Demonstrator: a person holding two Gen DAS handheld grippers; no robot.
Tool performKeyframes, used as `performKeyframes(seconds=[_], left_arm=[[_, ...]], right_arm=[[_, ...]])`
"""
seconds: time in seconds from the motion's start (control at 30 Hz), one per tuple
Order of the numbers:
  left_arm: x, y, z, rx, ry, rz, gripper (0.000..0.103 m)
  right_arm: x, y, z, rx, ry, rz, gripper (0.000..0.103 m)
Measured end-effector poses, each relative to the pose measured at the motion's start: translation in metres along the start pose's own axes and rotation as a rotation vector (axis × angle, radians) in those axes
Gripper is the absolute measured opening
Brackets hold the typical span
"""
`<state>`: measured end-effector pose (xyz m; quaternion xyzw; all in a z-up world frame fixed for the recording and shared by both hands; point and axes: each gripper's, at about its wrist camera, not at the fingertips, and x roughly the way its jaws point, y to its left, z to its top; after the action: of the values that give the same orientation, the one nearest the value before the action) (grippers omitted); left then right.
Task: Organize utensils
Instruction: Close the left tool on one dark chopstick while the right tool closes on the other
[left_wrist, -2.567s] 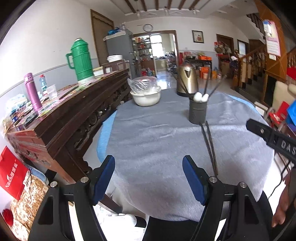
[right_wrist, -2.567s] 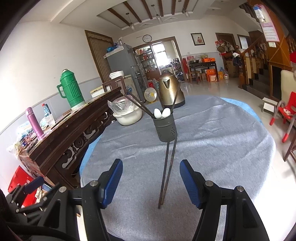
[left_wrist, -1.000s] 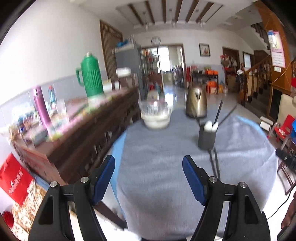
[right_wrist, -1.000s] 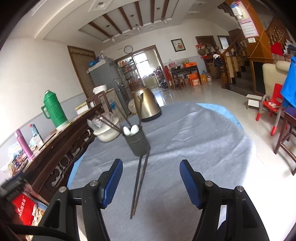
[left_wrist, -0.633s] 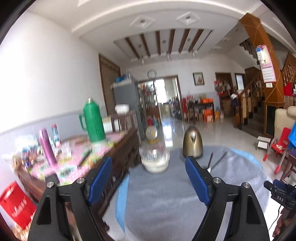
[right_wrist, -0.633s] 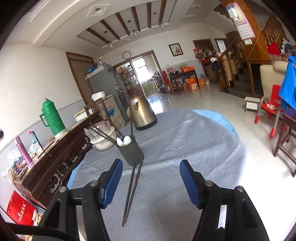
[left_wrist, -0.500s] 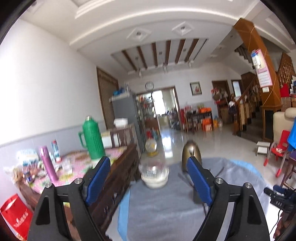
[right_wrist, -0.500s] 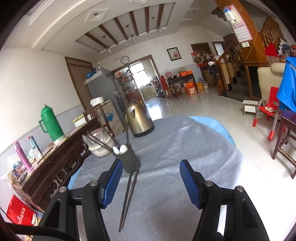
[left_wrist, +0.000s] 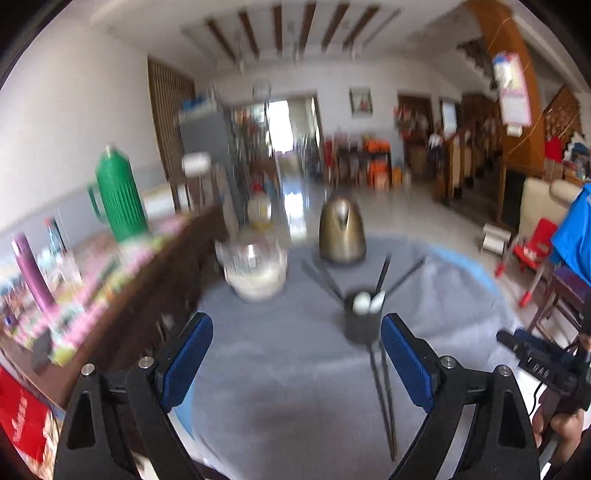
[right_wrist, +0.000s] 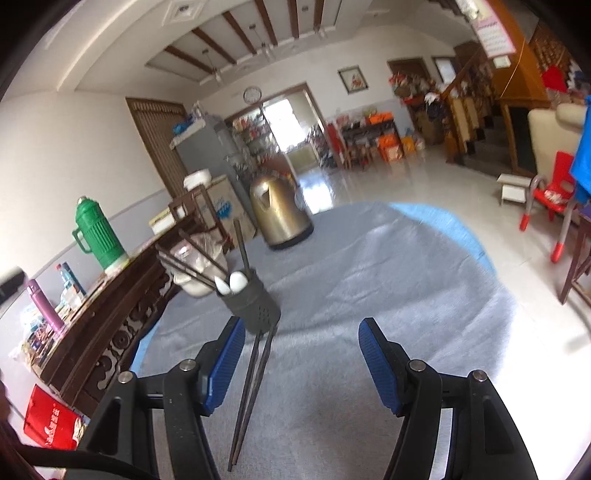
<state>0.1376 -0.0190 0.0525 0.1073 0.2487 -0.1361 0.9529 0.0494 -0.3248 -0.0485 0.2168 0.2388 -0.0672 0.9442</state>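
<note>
Hovering over the near edge of the round bench (right_wrist: 369, 280), with its grey cloth, both tongs stand spread with nothing between their blue pads. The left tongs (left_wrist: 295, 354) have just been opening wider and hold only air above the cloth; the right tongs (right_wrist: 301, 350) gape as well, and a hand (left_wrist: 561, 432) carries them at the right edge of the left view. Just beside the left pad of the right tongs, a pair of dark chopsticks (right_wrist: 251, 391) lies flat on the cloth, side by side and almost touching, their far ends running up to the foot of the utensil holder (right_wrist: 255, 306). That holder, a dark perforated cup, stands upright near the middle of the bench and carries two white spoons (right_wrist: 232, 283) plus several more dark chopsticks (right_wrist: 192, 271) fanning out of its rim. Beyond it, toward the left edge, sits a white bowl (left_wrist: 258, 280) under what seems to be clear plastic film, though blur in the left view makes that hard to confirm. Farther back a brass-coloured kettle (right_wrist: 280, 216) stands on the far edge of the cloth. To the left of the bench runs a carved dark wooden sideboard (right_wrist: 107, 332) bearing a green thermos (right_wrist: 98, 236) and a purple bottle (right_wrist: 44, 306).
</note>
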Motion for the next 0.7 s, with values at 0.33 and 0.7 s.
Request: performKeyframes(seconds=[0.33,0.7], left_arm=[[0.092,-0.020,-0.041,0.021,0.226,-0.042,0.092],[0.153,-0.009,-0.078,-0.034,0.369,-0.048,0.078]], right_arm=[[0.099,0.025,-0.019,-0.033,0.221,0.090,0.060],[0.213,0.049,-0.031,-0.031,0.398,0.063,0.035]])
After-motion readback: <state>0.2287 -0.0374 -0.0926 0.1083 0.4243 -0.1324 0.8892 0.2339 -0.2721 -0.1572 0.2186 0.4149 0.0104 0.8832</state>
